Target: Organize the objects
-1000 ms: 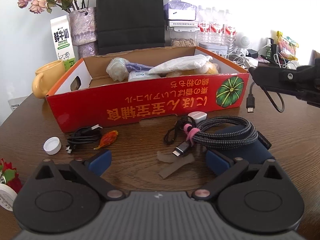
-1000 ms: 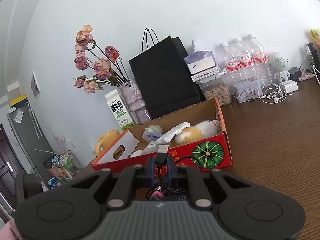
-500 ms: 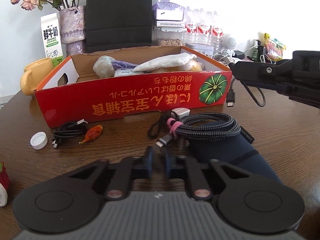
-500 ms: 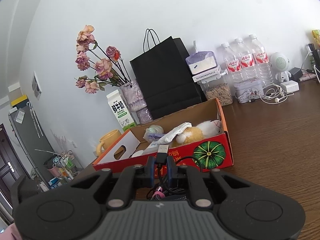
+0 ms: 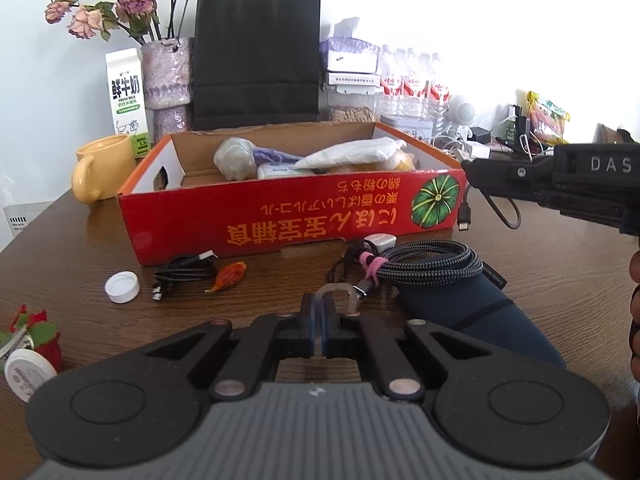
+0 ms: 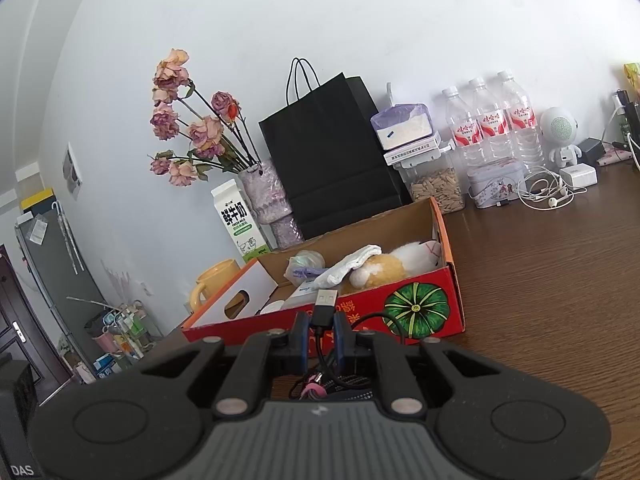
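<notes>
My left gripper (image 5: 319, 320) hangs low over the brown table, its jaws closing tight on a translucent, bent strip (image 5: 338, 291) whose free end curls up and to the right. The pads press on the strip. My right gripper (image 6: 320, 334) is shut on a thin black USB cable (image 6: 325, 301), with the plug sticking up between its fingers. In the left wrist view that right gripper (image 5: 472, 172) reaches in from the right and the cable's other plug (image 5: 464, 216) dangles beside the red cardboard box (image 5: 280, 220). The red cardboard box (image 6: 416, 308) holds a plush toy, a white cloth and bags.
In front of the box lie a braided cable coil (image 5: 424, 260) on a navy pouch (image 5: 476, 312), a small black cable (image 5: 184, 272), an orange wrapper (image 5: 230, 276) and a white cap (image 5: 122, 287). Behind stand a yellow mug (image 5: 104, 168), a milk carton (image 5: 126, 100), a black bag (image 5: 256, 60) and bottles (image 6: 492, 124).
The left gripper went from wide open to shut on the translucent strip, which has come up off the table. The right gripper and its cable have not moved.
</notes>
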